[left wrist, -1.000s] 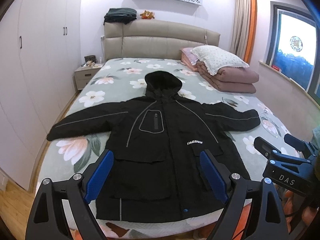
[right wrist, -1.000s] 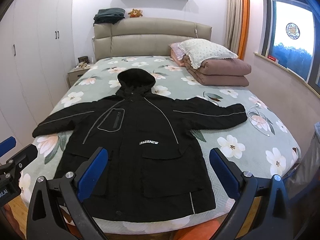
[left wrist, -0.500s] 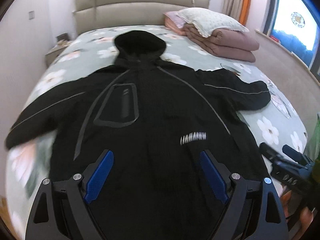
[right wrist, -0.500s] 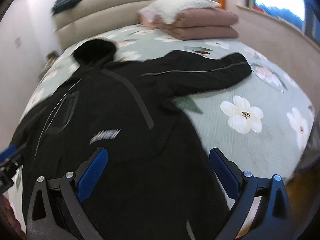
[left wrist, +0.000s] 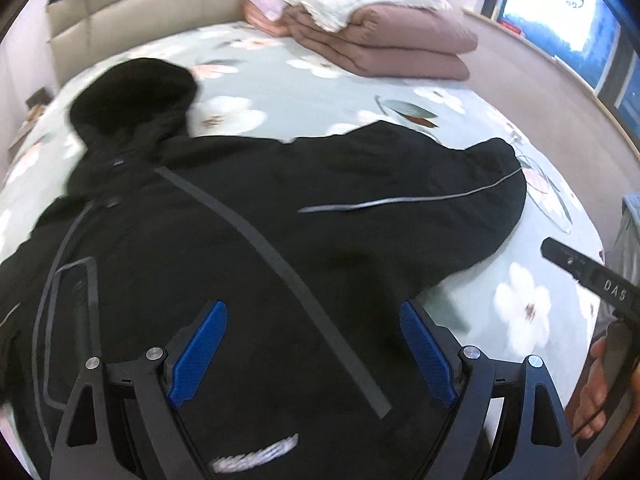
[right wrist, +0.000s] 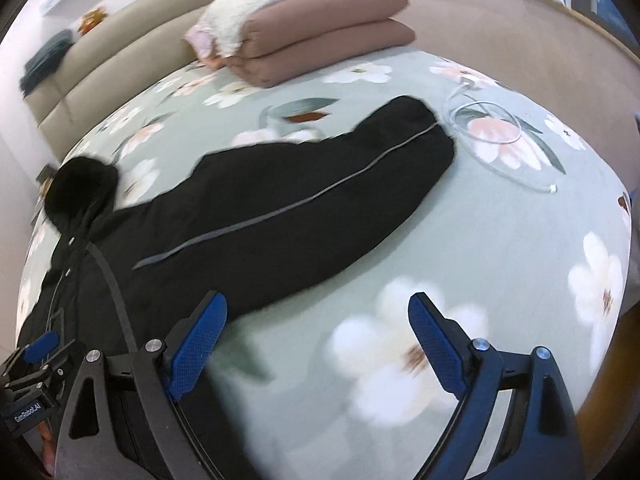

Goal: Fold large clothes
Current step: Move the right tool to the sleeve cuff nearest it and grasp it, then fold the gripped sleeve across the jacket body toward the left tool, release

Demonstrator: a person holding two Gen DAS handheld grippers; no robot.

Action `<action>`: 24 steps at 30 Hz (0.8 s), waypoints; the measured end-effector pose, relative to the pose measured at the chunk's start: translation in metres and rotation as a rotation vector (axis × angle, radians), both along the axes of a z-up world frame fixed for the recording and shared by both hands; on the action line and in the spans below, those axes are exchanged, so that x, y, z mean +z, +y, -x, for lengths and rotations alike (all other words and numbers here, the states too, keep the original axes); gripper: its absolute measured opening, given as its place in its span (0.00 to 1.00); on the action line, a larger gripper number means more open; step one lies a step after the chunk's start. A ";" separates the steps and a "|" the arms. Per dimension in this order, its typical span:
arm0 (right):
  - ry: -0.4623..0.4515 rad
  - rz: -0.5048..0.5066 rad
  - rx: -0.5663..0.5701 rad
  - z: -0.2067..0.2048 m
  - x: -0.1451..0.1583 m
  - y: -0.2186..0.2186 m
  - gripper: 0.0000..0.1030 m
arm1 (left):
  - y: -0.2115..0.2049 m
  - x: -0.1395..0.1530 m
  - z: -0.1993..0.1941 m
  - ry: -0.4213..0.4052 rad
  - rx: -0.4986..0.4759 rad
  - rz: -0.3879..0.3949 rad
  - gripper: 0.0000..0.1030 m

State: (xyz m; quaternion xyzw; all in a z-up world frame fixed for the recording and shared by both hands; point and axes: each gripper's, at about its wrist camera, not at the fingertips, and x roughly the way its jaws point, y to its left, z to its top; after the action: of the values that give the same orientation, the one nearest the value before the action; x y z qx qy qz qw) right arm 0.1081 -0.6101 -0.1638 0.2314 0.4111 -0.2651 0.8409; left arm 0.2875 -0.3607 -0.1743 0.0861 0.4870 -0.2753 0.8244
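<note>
The right gripper (right wrist: pixel 316 340) has its jaws spread wide, just now narrowing slightly, with only flowered bedsheet (right wrist: pixel 500 240) between them. The left gripper (left wrist: pixel 312 344) also gapes, empty, over the black jacket (left wrist: pixel 260 248), which lies flat across the bed, right sleeve (right wrist: pixel 320 184) stretched toward a white cable (right wrist: pixel 496 136); folded quilts (left wrist: pixel 384 44) sit far right.

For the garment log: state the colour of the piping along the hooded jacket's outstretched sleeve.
Grey piping on the black hooded jacket; clearest in the right wrist view.
</note>
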 end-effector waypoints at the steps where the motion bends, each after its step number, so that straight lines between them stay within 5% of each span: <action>1: -0.001 -0.002 -0.004 -0.001 0.000 -0.016 0.91 | -0.019 -0.001 -0.006 0.014 -0.007 -0.003 0.87; 11: -0.013 -0.239 -0.021 -0.042 -0.060 -0.231 0.87 | -0.122 -0.047 -0.055 0.151 0.095 -0.063 0.87; 18: -0.083 -0.470 0.038 -0.079 -0.110 -0.288 0.82 | -0.150 -0.071 -0.078 0.186 0.122 -0.082 0.87; 20: -0.113 -0.466 0.037 -0.089 -0.115 -0.293 0.81 | -0.156 -0.073 -0.082 0.167 0.115 -0.085 0.87; 21: -0.130 -0.465 0.053 -0.095 -0.114 -0.295 0.55 | -0.157 -0.073 -0.084 0.156 0.109 -0.083 0.87; 22: -0.136 -0.481 0.074 -0.099 -0.113 -0.294 0.13 | -0.159 -0.074 -0.086 0.149 0.105 -0.083 0.87; 24: -0.153 -0.478 0.070 -0.100 -0.100 -0.293 0.14 | -0.160 -0.074 -0.089 0.149 0.116 -0.077 0.86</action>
State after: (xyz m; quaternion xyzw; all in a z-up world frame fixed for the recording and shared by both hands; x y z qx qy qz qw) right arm 0.2083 -0.9028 -0.2641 0.4288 0.4049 -0.1130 0.7996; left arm 0.3767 -0.5210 -0.2479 0.0684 0.5613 -0.2139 0.7965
